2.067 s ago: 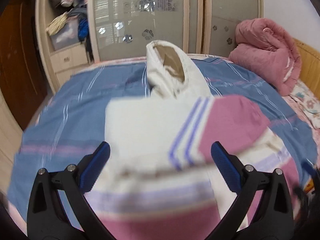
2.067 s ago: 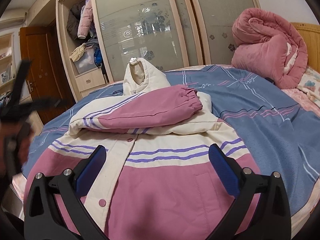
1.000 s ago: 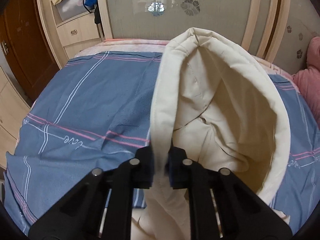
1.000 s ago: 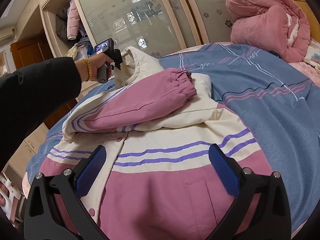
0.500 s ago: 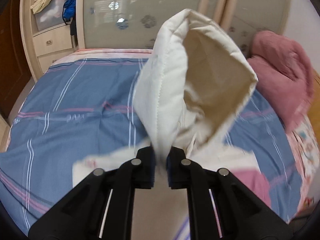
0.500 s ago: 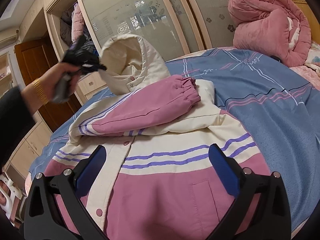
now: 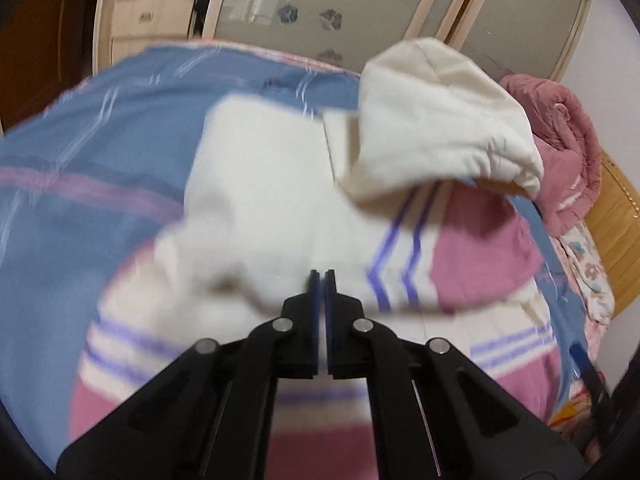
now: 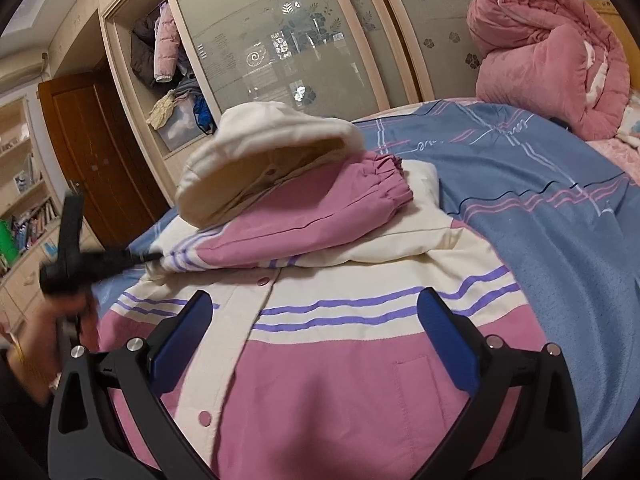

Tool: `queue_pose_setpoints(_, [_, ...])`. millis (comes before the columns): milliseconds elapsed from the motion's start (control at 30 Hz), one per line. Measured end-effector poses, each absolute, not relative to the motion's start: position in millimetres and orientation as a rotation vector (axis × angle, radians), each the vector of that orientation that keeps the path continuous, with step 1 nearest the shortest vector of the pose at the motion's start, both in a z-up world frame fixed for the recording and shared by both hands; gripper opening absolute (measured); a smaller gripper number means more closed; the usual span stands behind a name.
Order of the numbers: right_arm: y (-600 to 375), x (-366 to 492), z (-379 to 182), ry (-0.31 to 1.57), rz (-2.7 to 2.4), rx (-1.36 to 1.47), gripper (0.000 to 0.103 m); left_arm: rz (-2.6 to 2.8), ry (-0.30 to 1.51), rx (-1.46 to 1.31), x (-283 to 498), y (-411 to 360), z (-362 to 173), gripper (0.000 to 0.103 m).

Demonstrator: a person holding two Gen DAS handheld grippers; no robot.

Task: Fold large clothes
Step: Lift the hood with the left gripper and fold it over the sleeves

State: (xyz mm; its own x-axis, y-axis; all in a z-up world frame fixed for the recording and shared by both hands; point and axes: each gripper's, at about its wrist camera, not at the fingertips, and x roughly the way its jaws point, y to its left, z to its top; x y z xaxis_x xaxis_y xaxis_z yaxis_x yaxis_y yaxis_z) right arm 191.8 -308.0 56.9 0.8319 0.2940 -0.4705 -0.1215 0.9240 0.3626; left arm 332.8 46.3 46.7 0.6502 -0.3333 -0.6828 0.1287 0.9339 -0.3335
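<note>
Right wrist view: your jacket (image 8: 328, 344) lies on the blue bedspread (image 8: 560, 216), hood (image 8: 264, 160) flopped over the folded sleeve (image 8: 312, 216); your right gripper (image 8: 316, 340) gapes empty, your left gripper (image 7: 321, 280) is pressed closed, holding nothing visible

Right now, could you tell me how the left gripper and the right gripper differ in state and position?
The left gripper has its jaws shut with nothing visibly between them; the right gripper has its jaws wide open. The left gripper appears blurred beside the jacket's striped shoulder, while the right gripper looks sharp over the pink lower front. Both are black with blue pads, and neither grips cloth.
</note>
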Motion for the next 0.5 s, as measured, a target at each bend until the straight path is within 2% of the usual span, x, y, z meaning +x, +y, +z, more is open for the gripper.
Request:
queue_pose_setpoints(33, [-307.9,190.6,57.2,0.541,0.240,0.338,0.102,-0.267,0.813,-0.264,324.8,45.6,43.9,0.008])
queue_pose_setpoints(67, [-307.6,189.5,57.5,0.536,0.251,0.345,0.102,-0.255,0.784,-0.263,311.2,44.8,41.2,0.035])
queue_pose_setpoints(100, [-307.7,188.5,56.8,0.530,0.270,0.358,0.102,-0.242,0.760,-0.270,302.1,45.7,41.3,0.058])
queue_pose_setpoints(133, [-307.8,188.2,56.0,0.529,0.285,0.373,0.102,-0.215,0.703,-0.287,287.5,46.9,42.5,0.097])
queue_pose_setpoints(167, [-308.7,187.9,54.9,0.530,0.309,0.400,0.102,-0.192,0.635,-0.302,274.3,46.8,46.5,0.101])
queue_pose_setpoints(400, [-326.3,195.5,40.4,0.546,0.520,0.772,0.102,-0.228,0.394,-0.078,236.5,12.1,86.5,0.101])
queue_pose_setpoints(500, [-338.2,205.0,41.4,0.490,0.569,0.999,0.102,-0.211,0.338,-0.022,229.9,2.3,94.6,0.101])
